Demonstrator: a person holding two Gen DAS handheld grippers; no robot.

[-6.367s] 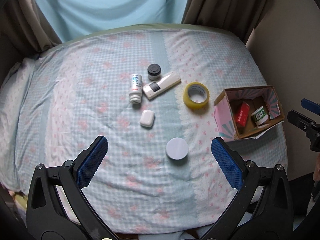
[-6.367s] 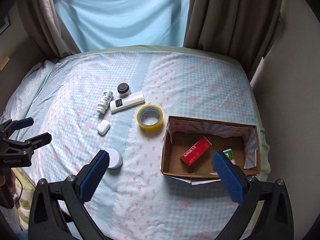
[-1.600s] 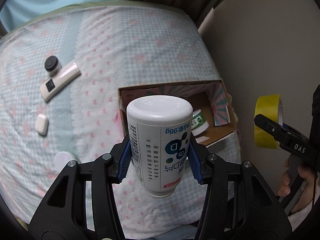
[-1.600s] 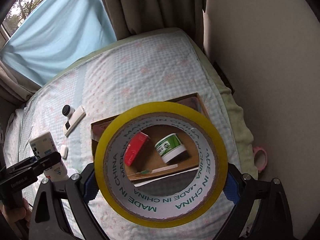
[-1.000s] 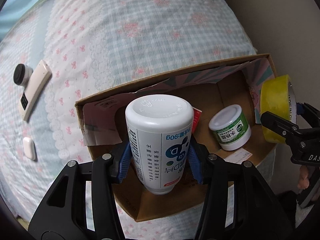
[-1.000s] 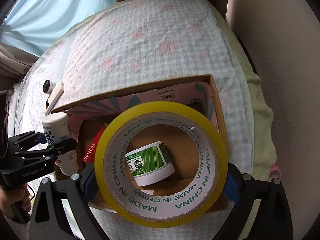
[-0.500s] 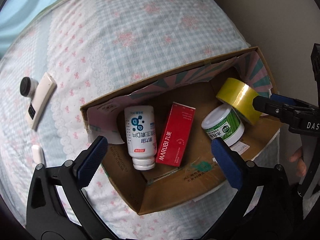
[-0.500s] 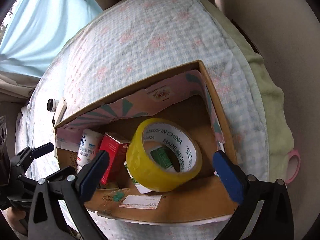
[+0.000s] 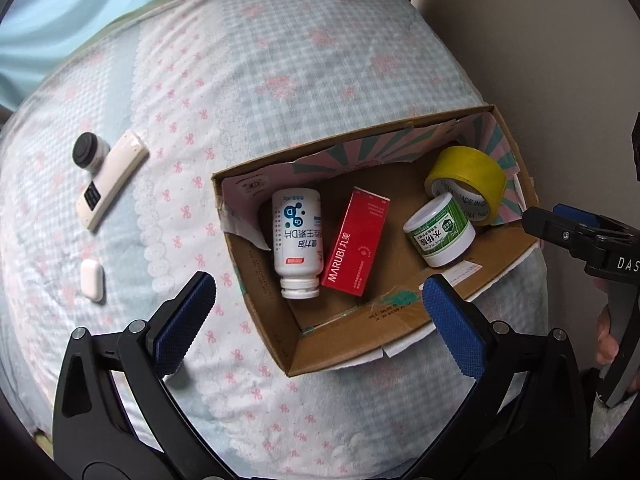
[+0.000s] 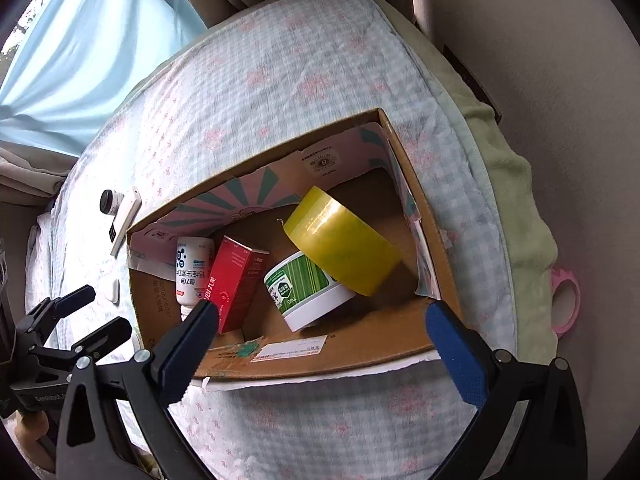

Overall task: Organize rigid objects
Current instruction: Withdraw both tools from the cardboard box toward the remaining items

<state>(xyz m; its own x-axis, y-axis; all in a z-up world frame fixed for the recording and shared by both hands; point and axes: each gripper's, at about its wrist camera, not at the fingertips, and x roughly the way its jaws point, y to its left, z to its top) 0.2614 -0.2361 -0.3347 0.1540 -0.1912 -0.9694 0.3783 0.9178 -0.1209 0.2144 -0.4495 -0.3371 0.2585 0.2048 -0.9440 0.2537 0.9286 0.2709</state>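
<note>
- Our left tongs (image 9: 318, 298) are spread wide with nothing between them, hanging over the near wall of the box (image 9: 352, 332); the jaws have just been opening, and the bottle (image 9: 297, 242) lies on its side on the box floor.
- Our right tongs (image 10: 320, 324) are spread wide too and grip nothing; the tape (image 10: 344, 252) leans tilted on the green jar (image 10: 308, 288) at the right end of the box.
- A red carton (image 9: 354, 244) lies between bottle and jar, touching the bottle or just beside it.
- We judge the drop done and the step in hand to be pulling clear: lift straight up so no jaw catches the cardboard wall, and keep the two tongs apart.
- Left on the bed (image 9: 260, 80), well apart from the box: a remote (image 9: 112, 184) touching a small black-capped jar (image 9: 89, 155), and a white case (image 9: 92, 280) nearer us.
- We would take the remote and small jar one each, jaws across the narrow side.
- The bedspread is soft, checked, with pink flowers; things may sink or tilt on it.
- A plain wall runs close along the right, curtains hang at the head.
</note>
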